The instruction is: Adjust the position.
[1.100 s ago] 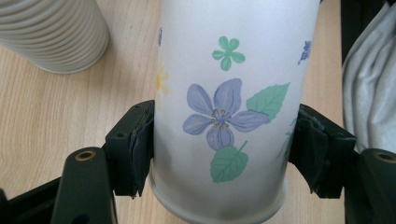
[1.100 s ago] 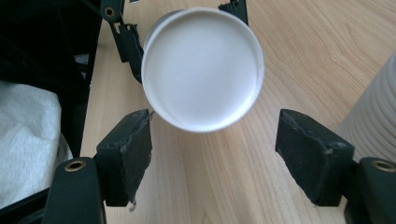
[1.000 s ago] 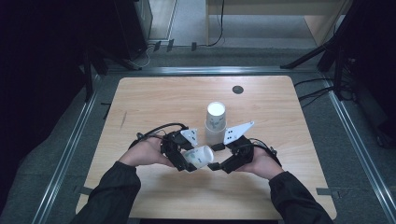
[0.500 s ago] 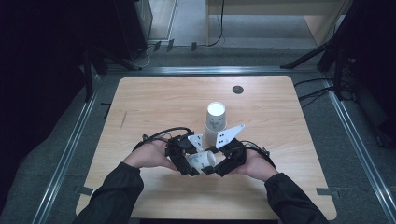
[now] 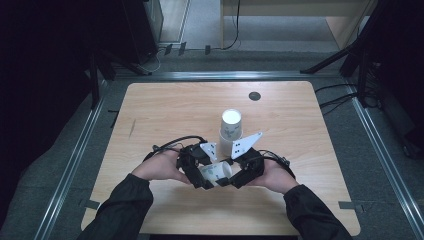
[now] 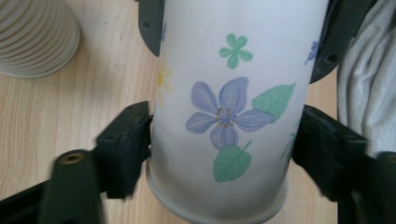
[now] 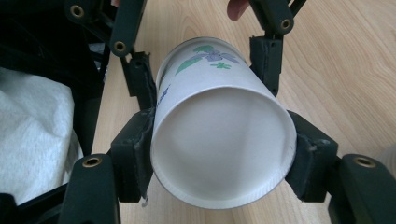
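— Where was the flowered cup point(image 5: 216, 172)?

— Lying sideways just above the surface point(image 5: 170, 107), low and central, clamped at one end by the left gripper point(image 5: 199, 169) and at the other by the right gripper point(image 5: 239, 172). From above, hands hid most of it.

— What did the close views add?

— The left gripper view showed its flowered wall, rim cut off; the right gripper view showed its flat white base. A stack of cups point(image 5: 230, 126) stood just behind.
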The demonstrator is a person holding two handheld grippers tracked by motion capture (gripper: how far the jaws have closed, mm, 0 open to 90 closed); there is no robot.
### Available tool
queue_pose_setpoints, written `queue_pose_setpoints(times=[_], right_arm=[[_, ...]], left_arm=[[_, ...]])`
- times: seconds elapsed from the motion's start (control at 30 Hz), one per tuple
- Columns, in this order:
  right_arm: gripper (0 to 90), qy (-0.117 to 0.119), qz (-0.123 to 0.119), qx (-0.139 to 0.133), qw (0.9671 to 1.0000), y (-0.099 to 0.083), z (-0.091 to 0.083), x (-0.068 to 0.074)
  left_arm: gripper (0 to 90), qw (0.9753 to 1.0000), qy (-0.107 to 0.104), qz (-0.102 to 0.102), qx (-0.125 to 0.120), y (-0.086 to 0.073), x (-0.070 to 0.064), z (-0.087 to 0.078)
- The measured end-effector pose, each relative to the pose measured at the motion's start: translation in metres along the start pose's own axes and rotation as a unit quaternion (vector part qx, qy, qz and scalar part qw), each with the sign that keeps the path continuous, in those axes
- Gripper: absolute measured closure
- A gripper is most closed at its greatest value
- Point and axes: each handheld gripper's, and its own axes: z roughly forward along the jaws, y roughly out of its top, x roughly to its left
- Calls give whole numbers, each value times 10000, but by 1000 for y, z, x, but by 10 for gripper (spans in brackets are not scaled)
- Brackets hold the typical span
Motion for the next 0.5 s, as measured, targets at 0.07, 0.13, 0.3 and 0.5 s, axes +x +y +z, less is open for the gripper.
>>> queue_pose_setpoints(times=[0.07,0.13,0.3,0.5], right_arm=[[350,-53,-19,-55,10000,0,-3,-1],[350,-75,38,-112,9999,0,-8,-1],[349,-168,42,-278,9995,-2,-21,-4],[349,-261,59,-393,9989,-3,-33,-5]], left_arm=[[125,9999,98,-42,-129,-1,0,-1],[109,9994,155,-88,-283,-3,2,-3],[108,9981,143,-154,-584,-9,4,-11],[115,9951,234,-123,-951,-18,4,-18]])
